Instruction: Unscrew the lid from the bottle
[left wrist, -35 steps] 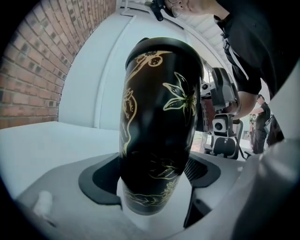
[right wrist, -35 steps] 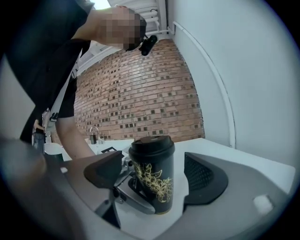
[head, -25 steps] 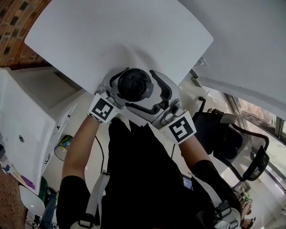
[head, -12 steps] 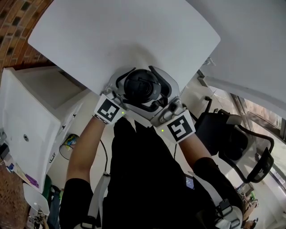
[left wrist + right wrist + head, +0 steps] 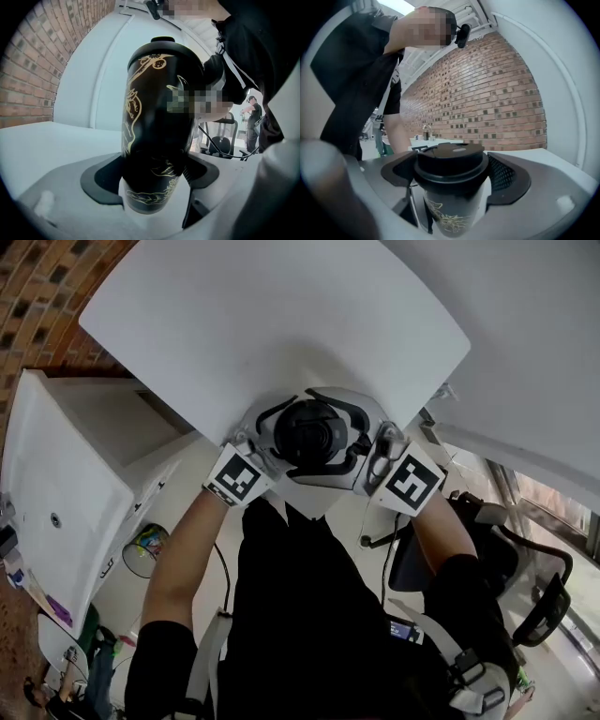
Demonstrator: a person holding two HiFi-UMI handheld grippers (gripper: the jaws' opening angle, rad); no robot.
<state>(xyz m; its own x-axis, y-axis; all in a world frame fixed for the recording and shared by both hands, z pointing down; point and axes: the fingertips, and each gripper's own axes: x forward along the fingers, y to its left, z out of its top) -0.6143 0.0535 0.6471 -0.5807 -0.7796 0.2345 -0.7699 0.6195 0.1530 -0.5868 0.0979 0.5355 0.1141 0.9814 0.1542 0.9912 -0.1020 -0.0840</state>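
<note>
A black bottle (image 5: 154, 112) with gold line drawings stands upright, held over the near edge of the white table (image 5: 281, 324). My left gripper (image 5: 151, 180) is shut on the bottle's lower body, its dark pads pressed against both sides. The bottle's black lid (image 5: 451, 161) sits on the rim, and my right gripper (image 5: 452, 173) is shut on it, one jaw on each side. In the head view the lid (image 5: 312, 431) shows from above, with the left gripper (image 5: 272, 432) and right gripper (image 5: 361, 442) wrapped round it. The bottle's base is hidden.
A brick wall (image 5: 42, 296) runs along the left. A white cabinet (image 5: 56, 474) stands below the table's left side. A black office chair (image 5: 525, 587) is at the right. Another person (image 5: 255, 112) stands far off in the room.
My right gripper's jaws have closed in from a wide spread onto the lid, and its marker cube has swung up and to the right. The left gripper keeps its hold on the bottle.
</note>
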